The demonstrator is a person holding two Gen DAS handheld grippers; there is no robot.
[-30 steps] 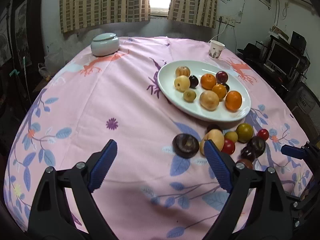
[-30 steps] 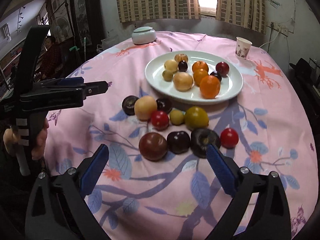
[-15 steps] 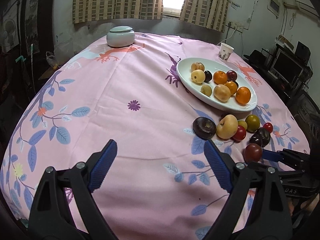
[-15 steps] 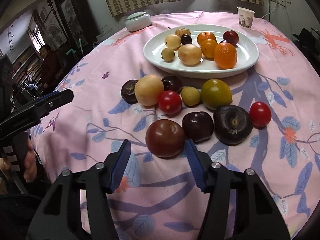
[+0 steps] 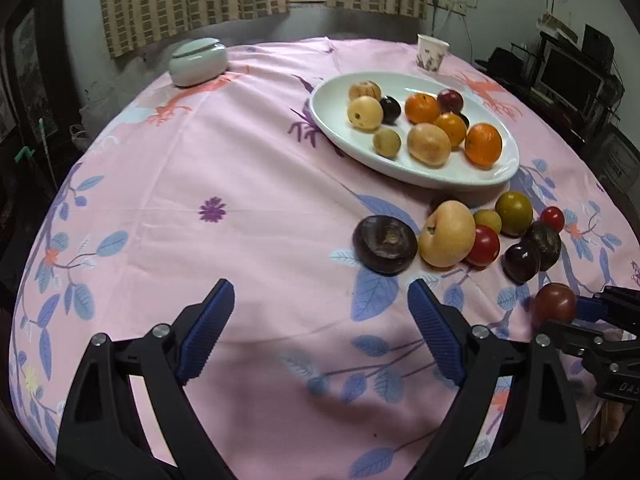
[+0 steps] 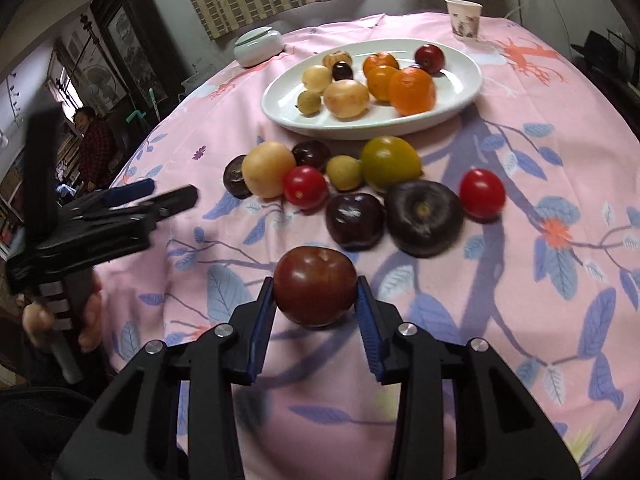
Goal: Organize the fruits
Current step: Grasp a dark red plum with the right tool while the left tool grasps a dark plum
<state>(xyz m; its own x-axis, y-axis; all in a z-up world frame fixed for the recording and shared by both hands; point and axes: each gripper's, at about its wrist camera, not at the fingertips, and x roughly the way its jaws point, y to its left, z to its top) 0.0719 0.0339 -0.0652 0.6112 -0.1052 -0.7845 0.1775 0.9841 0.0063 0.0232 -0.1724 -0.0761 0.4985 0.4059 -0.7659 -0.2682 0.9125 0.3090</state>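
2 blue ribbed pads of our right gripper (image 6: 316, 300) have just been closing, and they now sit against the left and right flanks of the round, glossy brownish-red tomato (image 6: 315, 286), which lies at the near edge of the pink, leaf-printed tablecloth (image 6: 540, 320). From the left wrist view the same tomato (image 5: 555, 303) shows at the right edge of the cloth, between the right gripper's (image 5: 580, 314) tips. Whether it still rests on the cloth or is just clear of it we cannot tell.

We judge this fruit light, smooth-skinned and easily bruised — a firm squeeze could split it, and a loose one could let it roll out of the pads. The present hold across its widest girth looks like the sound place to take it, with the stem dimple facing up and away from the pads.

Our left gripper (image 5: 316, 328) hangs with its jaws wide apart over bare cloth, nothing between them, near the flat, dark purple-brown fruit (image 5: 385, 244) that lies at the left end of the loose cluster.

The oval white ceramic plate (image 6: 460, 92) toward the far side of the cloth already carries 10 or so fruits, and roughly 9 more wait between it and the tomato, so we judge the sorting about half done.

Writing: only the letters "DAS" on the right gripper's black body — the rest is cut off. The white paper cup (image 6: 463, 19) near the far edge bears a print we cannot read.
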